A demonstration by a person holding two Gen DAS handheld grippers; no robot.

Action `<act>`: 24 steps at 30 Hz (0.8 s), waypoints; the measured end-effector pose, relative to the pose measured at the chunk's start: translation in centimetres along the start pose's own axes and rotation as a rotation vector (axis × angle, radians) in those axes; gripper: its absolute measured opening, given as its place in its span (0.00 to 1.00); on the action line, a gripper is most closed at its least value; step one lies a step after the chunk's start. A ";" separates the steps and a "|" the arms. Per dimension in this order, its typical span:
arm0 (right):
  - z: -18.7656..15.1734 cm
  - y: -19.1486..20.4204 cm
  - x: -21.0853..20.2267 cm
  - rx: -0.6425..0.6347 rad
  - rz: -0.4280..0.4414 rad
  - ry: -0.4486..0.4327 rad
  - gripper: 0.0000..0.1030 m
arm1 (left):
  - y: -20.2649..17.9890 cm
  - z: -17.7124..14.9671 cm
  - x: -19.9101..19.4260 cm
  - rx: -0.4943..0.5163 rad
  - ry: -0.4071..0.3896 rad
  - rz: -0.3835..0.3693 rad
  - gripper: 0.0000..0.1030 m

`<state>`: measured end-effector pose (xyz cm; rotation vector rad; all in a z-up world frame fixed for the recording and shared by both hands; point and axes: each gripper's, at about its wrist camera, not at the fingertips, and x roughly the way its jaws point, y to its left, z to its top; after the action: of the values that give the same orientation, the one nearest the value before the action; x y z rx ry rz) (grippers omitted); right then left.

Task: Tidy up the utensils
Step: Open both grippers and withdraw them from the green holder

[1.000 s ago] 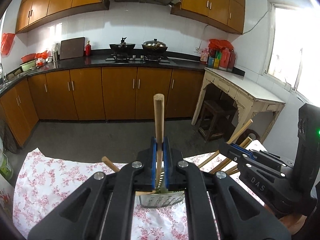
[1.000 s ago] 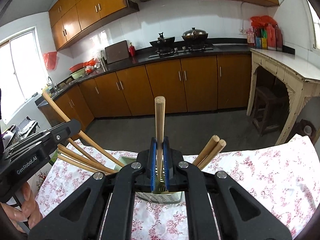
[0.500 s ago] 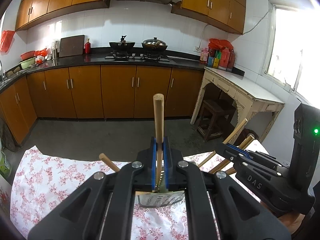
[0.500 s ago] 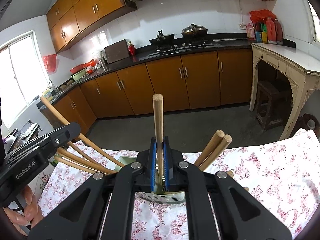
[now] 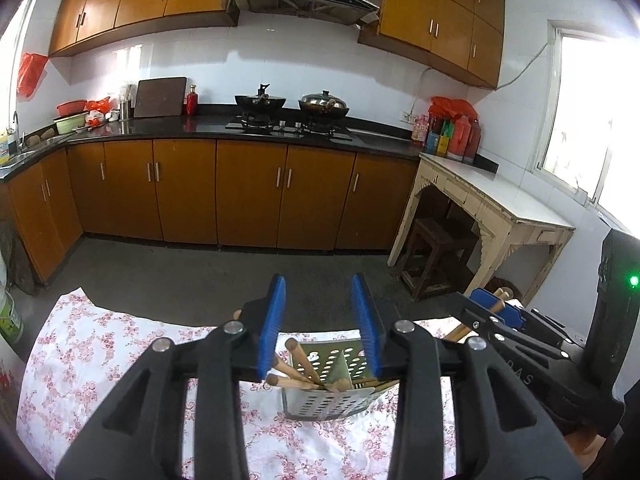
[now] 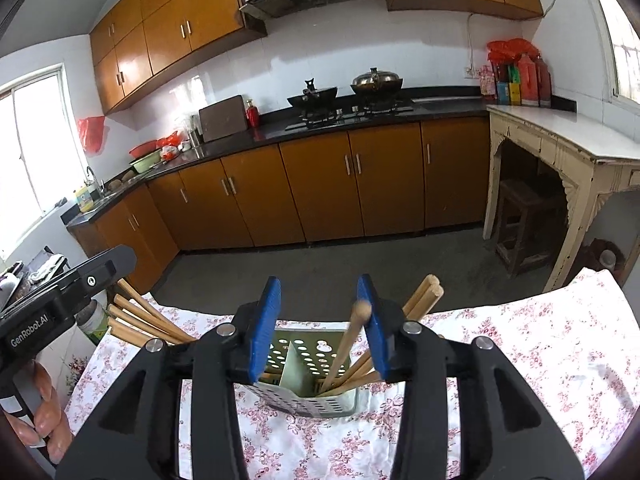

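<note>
A perforated metal utensil holder (image 5: 320,404) (image 6: 316,400) with a middle divider stands on the floral tablecloth (image 5: 100,352). My left gripper (image 5: 320,320) hovers over it. Its jaws are opening and nothing is between the blue pads. Wooden chopsticks (image 5: 298,364) lean in the left compartment below. My right gripper (image 6: 320,320) (image 5: 498,306) is over the holder too, its jaws opening. One chopstick (image 6: 348,348) stands loose in the right compartment and leans by the right pad. More chopsticks (image 6: 140,320) fan out to the left.
A person's hand (image 6: 44,408) grips the left tool at the lower left of the right wrist view. The table's far edge (image 6: 460,308) drops to the grey kitchen floor. Brown cabinets (image 5: 248,196) line the far wall and a cream side table (image 5: 492,208) stands on the right.
Both grippers were shut on an upright chopstick and have let go. The left stick dropped into the holder. The right one sank and now leans between the open jaws.
</note>
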<state>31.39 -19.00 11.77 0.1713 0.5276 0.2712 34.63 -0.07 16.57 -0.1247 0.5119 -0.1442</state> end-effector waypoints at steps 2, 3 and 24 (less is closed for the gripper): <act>0.0 0.1 -0.3 -0.011 -0.010 -0.015 0.41 | 0.2 0.1 -0.4 -0.003 -0.006 0.000 0.38; 0.0 0.2 -0.6 -0.018 -0.017 -0.025 0.44 | 0.2 0.1 -0.6 -0.005 -0.010 -0.001 0.39; -2.9 2.0 -12.5 -0.091 -0.014 -0.323 0.91 | 1.2 -4.0 -12.7 0.004 -0.164 0.003 0.75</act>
<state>19.10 -20.58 15.64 0.1198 0.1952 0.2473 21.87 2.86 19.02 -0.1310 0.3484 -0.1311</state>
